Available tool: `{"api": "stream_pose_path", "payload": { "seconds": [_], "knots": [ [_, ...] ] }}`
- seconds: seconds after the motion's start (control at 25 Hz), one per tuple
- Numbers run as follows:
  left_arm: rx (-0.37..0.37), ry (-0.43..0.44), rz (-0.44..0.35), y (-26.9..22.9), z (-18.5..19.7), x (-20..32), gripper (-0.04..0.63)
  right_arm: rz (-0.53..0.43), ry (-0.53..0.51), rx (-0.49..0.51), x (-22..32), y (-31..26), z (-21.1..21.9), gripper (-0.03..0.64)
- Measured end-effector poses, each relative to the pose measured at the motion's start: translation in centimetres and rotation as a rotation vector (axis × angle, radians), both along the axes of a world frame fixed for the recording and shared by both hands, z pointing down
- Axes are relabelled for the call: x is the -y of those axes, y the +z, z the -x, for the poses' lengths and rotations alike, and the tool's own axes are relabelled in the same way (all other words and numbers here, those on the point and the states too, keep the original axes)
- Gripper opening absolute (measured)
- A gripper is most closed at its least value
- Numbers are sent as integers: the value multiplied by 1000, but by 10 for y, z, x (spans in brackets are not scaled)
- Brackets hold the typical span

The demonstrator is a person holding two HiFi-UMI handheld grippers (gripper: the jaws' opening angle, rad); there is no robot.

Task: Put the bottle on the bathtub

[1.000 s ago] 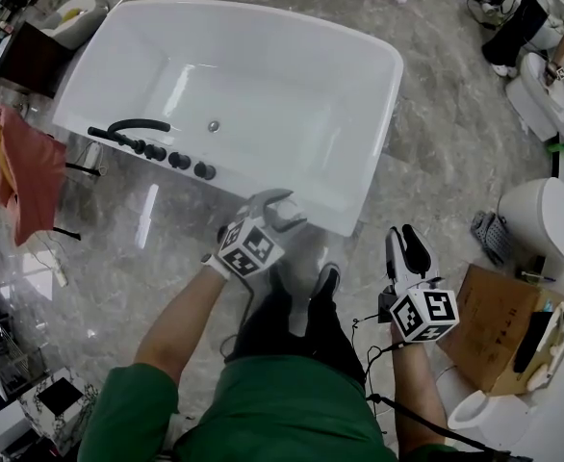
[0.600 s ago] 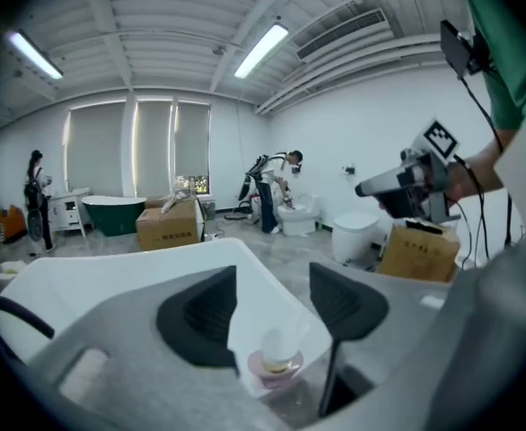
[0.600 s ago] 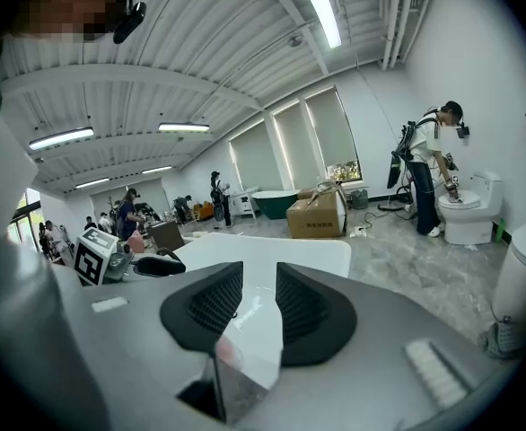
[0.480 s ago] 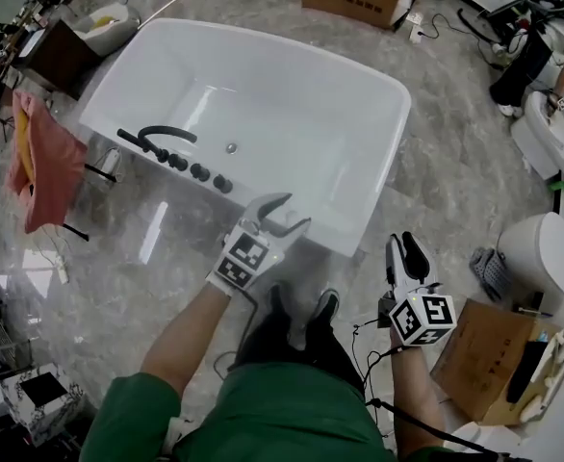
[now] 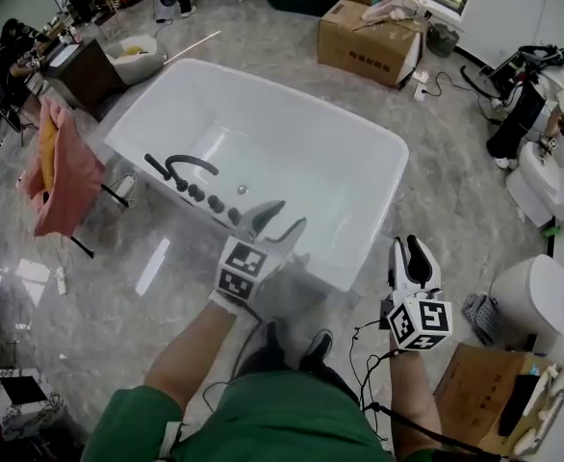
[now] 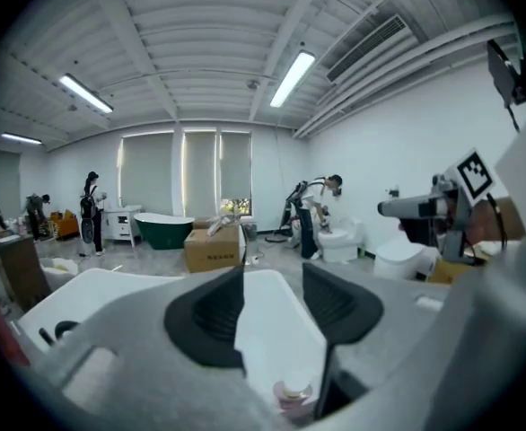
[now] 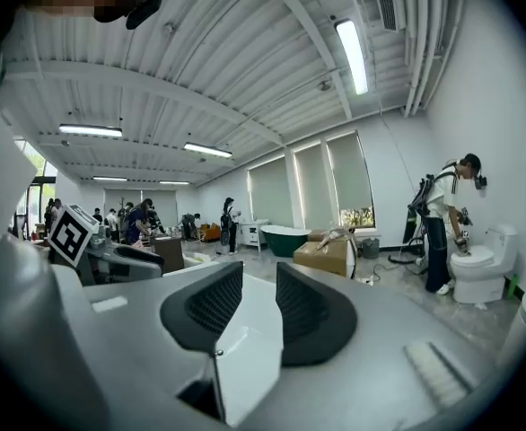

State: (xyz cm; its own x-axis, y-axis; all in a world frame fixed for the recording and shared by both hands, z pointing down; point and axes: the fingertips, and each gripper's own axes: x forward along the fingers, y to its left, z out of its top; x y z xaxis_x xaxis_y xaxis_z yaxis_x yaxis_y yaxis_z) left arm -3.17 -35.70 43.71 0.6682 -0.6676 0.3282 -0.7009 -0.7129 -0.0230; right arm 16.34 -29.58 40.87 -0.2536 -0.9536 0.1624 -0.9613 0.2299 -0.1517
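Note:
The white bathtub (image 5: 359, 133) fills the middle of the head view. My left gripper (image 5: 290, 215) hovers over its near rim with the jaws apart. In the left gripper view a small pink bottle with a pale cap (image 6: 292, 395) stands low between the open left gripper (image 6: 272, 277) jaws, on the white tub rim (image 6: 272, 330); no pad visibly touches it. The gripper hides the bottle in the head view. My right gripper (image 5: 404, 243) stays off the tub's near right corner, above the floor, open and empty, as the right gripper (image 7: 258, 272) view also shows.
A black faucet with knobs (image 5: 191, 176) lines the tub's left rim. A pink towel (image 5: 65, 166) hangs on a rack at left. Cardboard boxes (image 5: 373, 32) lie beyond the tub, a toilet (image 5: 537, 301) and another box (image 5: 474, 383) at right. A person (image 7: 442, 218) works by a toilet.
The head view has tilted up, showing more of the room. Both grippers stay near the tub's near rim with their jaws as before.

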Motion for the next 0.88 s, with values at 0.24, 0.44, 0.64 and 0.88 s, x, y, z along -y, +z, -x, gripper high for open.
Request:
{"api": "stream_pose_path", "payload": {
  "seconds": [0.24,0.44,0.64,0.88],
  "knots": [
    [-74,-33,-56,-56,-2,-15,199,-104,-17,-34,-1,-60,8,117],
    [-113,-50,-112,-98,-3,-24,195,-173,-24,-62,-7,-94,8,117],
    [-151,-62,-184,-142,1,-39,172,-222,-22,-49,-22,-117,9,117],
    [-141,-99,-239,-169,-3,-54,150,-279,-22,-54,-36,-142,-1,117]
  ]
}}
